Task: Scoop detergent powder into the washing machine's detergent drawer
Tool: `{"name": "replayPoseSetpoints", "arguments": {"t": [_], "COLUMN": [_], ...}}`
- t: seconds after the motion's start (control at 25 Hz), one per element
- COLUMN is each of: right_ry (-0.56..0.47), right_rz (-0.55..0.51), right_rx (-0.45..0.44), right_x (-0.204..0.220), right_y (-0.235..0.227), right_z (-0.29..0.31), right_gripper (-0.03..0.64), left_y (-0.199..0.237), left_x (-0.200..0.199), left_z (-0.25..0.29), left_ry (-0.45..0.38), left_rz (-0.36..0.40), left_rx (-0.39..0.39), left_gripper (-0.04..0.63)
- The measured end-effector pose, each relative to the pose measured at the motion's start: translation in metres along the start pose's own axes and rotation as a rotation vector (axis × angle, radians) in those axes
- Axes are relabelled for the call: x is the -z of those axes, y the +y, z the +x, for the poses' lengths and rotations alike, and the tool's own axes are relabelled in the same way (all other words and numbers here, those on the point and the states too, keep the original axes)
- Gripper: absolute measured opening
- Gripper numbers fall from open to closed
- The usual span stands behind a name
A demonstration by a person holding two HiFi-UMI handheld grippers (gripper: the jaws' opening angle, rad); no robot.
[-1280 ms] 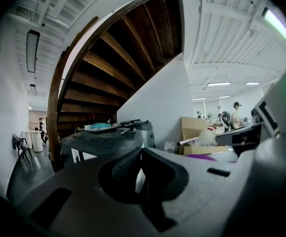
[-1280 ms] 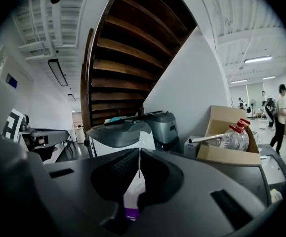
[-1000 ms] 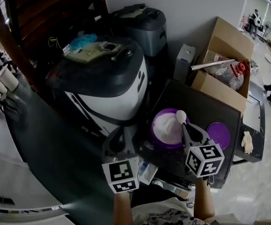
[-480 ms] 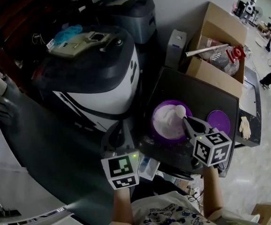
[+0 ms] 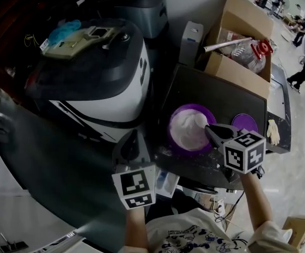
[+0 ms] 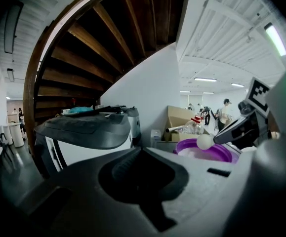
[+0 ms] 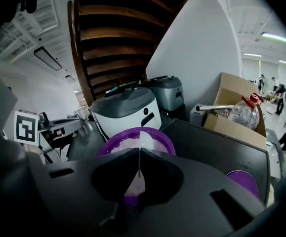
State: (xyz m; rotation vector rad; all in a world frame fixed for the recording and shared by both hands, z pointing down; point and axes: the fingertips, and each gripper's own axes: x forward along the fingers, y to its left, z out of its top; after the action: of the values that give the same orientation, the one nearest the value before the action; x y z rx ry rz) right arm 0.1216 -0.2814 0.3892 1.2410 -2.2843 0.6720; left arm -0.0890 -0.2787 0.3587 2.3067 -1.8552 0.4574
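Observation:
A purple tub (image 5: 179, 145) of white detergent powder (image 5: 185, 129) stands on a dark tabletop (image 5: 220, 96). My right gripper (image 5: 213, 130) is shut on the handle of a white spoon (image 5: 204, 124). The spoon's bowl (image 6: 203, 141) hangs over the powder at about rim height. In the right gripper view the handle (image 7: 140, 166) shows edge-on between the jaws, above the tub (image 7: 155, 138). My left gripper (image 5: 133, 137) is shut and holds nothing, in front of the washing machine (image 5: 102, 88). A pale open drawer (image 5: 166, 181) shows just right of its marker cube.
The tub's purple lid (image 5: 244, 122) lies to the right of the tub, with a white glove (image 5: 273, 132) beyond it. A cardboard box (image 5: 242, 46) with a plastic bottle (image 5: 247, 54) stands at the back. A second grey machine (image 5: 139, 4) is behind the washer.
The head view has swung, so everything sits higher in it. My right gripper has stayed over the tub with the spoon and drifted slightly right. The left gripper has barely moved.

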Motion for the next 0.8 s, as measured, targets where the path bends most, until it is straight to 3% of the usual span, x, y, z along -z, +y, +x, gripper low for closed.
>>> {"name": "replayPoseSetpoints", "arguments": {"t": [0.4, 0.8], "right_ry": [0.178, 0.357], "right_rz": [-0.097, -0.307], "right_rx": [-0.062, -0.046], "right_x": [0.003, 0.018], "right_y": [0.004, 0.004], "right_z": [0.011, 0.025], "right_gripper": [0.021, 0.021], "left_y": [-0.002, -0.003], "left_x": [0.002, 0.002], "left_z": [0.009, 0.013], "left_ry": [0.012, 0.02], "left_rz": [0.022, 0.035], "left_rx": [0.035, 0.05], "left_gripper": [0.003, 0.003]}}
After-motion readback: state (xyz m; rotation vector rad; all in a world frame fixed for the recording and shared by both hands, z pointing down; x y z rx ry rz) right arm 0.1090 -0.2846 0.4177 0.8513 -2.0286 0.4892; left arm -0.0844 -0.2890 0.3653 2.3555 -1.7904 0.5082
